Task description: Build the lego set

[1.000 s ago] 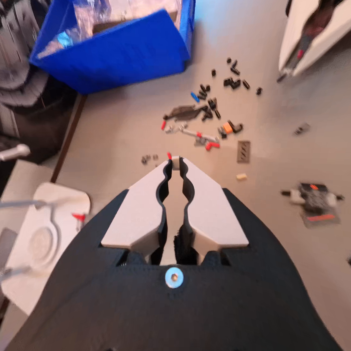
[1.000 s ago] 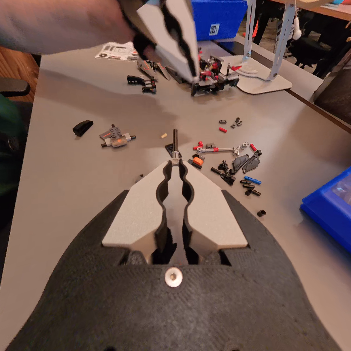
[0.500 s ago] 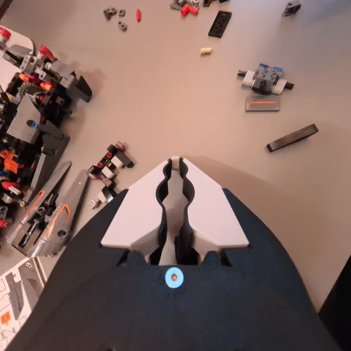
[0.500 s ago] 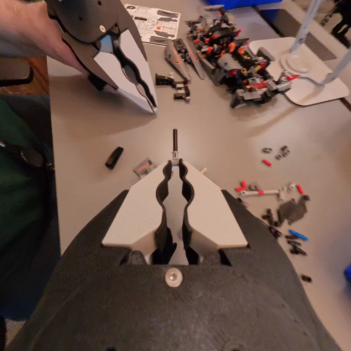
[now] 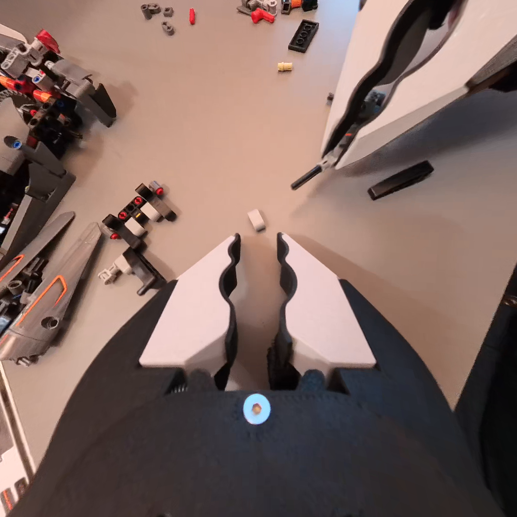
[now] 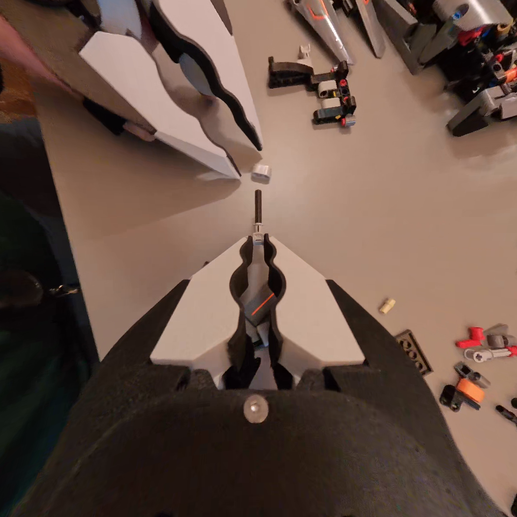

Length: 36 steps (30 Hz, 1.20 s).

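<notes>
My left gripper [image 5: 258,237] is open and empty, low over the table. A small light grey piece [image 5: 256,220] lies on the table just ahead of its tips. My right gripper [image 6: 257,237] is shut on a grey connector with a black axle [image 6: 257,207] that sticks out forward. The axle's tip points at the grey piece [image 6: 261,171], a short gap away. In the right wrist view the left gripper [image 6: 249,162] comes in from the upper left. In the left wrist view the right gripper [image 5: 330,158] with the axle [image 5: 306,177] comes in from the upper right.
The part-built car [image 5: 42,84] and grey panels with orange lines [image 5: 47,293] lie to the left. A small black subassembly with red pins [image 5: 140,212] lies beside them. A black curved piece [image 5: 400,180], a black plate [image 5: 303,36], a tan pin [image 5: 284,67] and red pieces [image 5: 261,16] are scattered about. Tip to tip, the grippers are about 7 centimeters apart. My right tips are roughly 5 centimeters from the black curved piece [image 5: 400,180].
My left gripper has opened and let the small grey piece down onto the table. My right gripper has moved in close with the axle, which now points at that piece.
</notes>
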Each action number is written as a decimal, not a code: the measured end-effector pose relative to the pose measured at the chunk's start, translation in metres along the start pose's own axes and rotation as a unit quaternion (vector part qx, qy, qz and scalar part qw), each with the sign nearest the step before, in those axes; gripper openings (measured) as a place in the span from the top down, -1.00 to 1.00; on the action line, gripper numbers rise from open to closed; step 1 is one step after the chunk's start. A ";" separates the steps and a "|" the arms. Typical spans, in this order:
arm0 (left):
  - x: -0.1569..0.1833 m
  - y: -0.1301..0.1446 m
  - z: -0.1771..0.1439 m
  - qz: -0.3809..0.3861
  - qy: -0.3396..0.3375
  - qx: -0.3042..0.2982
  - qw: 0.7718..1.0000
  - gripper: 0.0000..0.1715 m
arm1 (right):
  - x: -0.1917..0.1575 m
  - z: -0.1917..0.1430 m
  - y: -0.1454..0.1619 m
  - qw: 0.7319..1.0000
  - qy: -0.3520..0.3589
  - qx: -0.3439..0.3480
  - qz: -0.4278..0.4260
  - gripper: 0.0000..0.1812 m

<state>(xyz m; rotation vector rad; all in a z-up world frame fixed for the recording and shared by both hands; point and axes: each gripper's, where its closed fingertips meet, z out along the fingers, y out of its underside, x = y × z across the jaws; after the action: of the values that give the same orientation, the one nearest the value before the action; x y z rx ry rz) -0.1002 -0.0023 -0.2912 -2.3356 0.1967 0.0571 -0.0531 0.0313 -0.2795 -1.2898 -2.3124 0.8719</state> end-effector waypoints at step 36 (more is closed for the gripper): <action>-0.013 -0.010 0.015 -0.006 -0.096 -0.013 0.995 0.93 | 0.016 0.027 -0.007 0.996 0.034 -0.071 0.043 0.95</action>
<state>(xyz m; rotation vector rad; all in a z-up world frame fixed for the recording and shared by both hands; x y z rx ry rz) -0.1113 0.0172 -0.2937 -2.3395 0.0869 0.2774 -0.0814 0.0324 -0.2953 -1.4641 -2.3168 0.6893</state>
